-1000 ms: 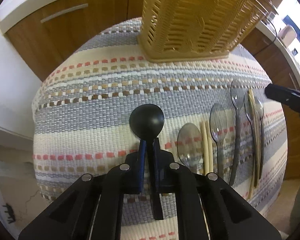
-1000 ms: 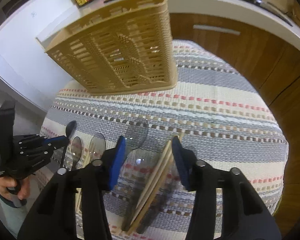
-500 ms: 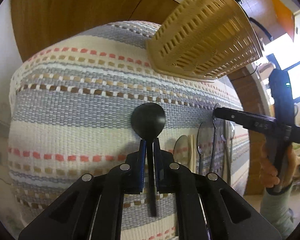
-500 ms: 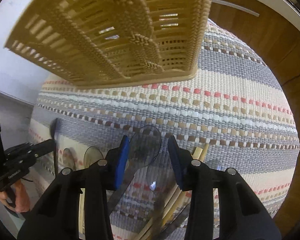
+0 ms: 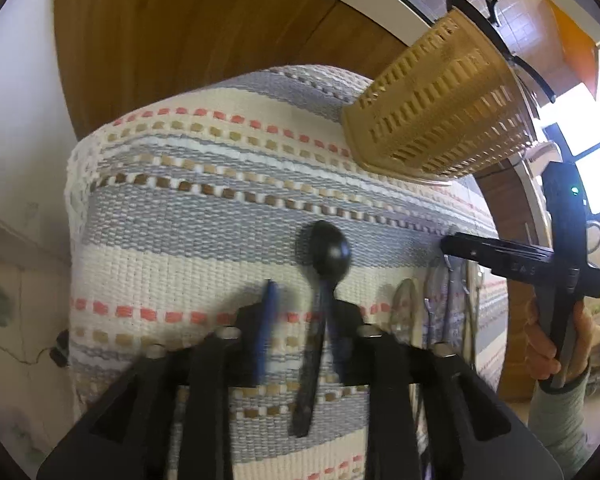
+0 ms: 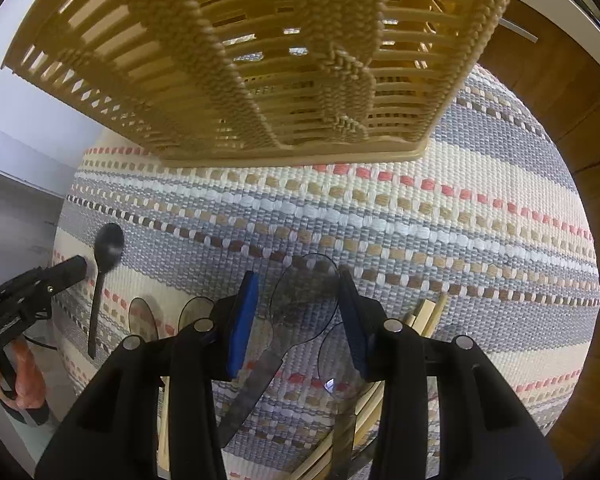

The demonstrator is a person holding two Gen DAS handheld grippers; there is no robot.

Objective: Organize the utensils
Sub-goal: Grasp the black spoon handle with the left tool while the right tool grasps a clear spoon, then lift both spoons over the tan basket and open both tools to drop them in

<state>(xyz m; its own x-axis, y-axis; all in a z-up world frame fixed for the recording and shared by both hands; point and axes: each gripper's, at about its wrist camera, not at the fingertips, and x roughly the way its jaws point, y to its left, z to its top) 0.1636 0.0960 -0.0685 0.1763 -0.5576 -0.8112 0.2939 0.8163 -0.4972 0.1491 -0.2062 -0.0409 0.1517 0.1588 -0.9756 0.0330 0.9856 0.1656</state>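
Jaws of your left hand-held gripper (image 5: 296, 320) have just been opening and are now standing apart, with the handle of the black plastic spoon (image 5: 325, 276) lying between them, close against the right-hand finger; blur is hiding whether it is touching. That spoon is resting on the striped woven cloth (image 5: 188, 224) covering the bench, its bowl pointing toward the upper part of the frame, near the cloth's left edge in the right wrist view. Your right hand-held gripper (image 6: 296, 312) is hovering spread over the smoky clear plastic spoon (image 6: 300, 300), whose bowl is sitting between the blue pads (image 6: 242, 320) without being pressed. More clear spoons and pale wooden chopsticks (image 6: 428, 316) are lying beside it, lower in that frame. The tan slatted plastic basket (image 6: 260, 60) is standing on the cloth beyond them, filling the top of that view.
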